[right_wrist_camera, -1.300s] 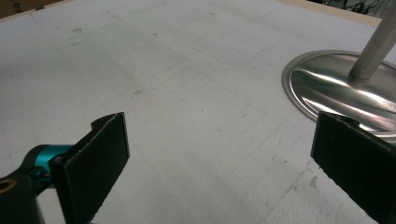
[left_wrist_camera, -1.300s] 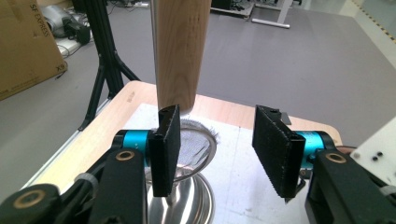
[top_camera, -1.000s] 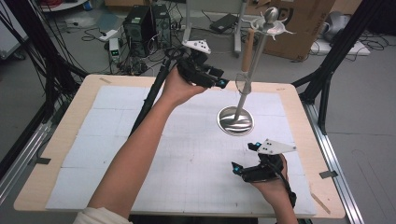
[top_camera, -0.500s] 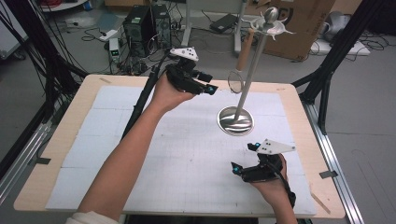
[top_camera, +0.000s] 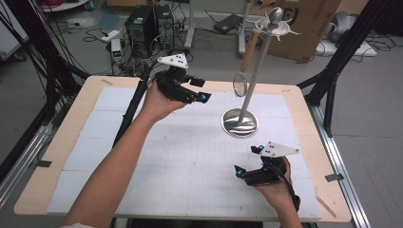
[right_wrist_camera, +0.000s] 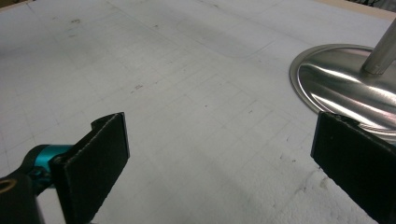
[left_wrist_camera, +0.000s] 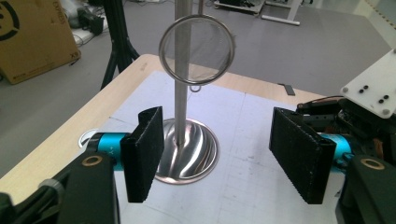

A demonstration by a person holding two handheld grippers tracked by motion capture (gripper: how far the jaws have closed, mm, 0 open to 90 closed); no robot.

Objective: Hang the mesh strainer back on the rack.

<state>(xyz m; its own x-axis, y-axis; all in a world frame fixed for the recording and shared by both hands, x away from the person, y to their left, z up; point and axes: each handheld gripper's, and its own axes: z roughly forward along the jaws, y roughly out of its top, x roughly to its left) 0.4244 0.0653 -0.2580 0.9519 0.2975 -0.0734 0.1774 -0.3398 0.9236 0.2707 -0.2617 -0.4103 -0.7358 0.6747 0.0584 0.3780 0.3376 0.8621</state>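
My left gripper is wide open (holding nothing), up near the hanging strainer. My right gripper sits wide open too, by the shiny stand.

Two black hand-held grippers, the left gripper and the right gripper, each with a grey three-cornered plate on top, dotted with small dark screws. Teal cylindrical parts behind the flat black rectangular pads with a rough, slightly grainy surface. Brass-coloured rings set in the black bodies. Black cable trailing from the left one. Bare forearms, no sleeves visible; a black strap around the right wrist.
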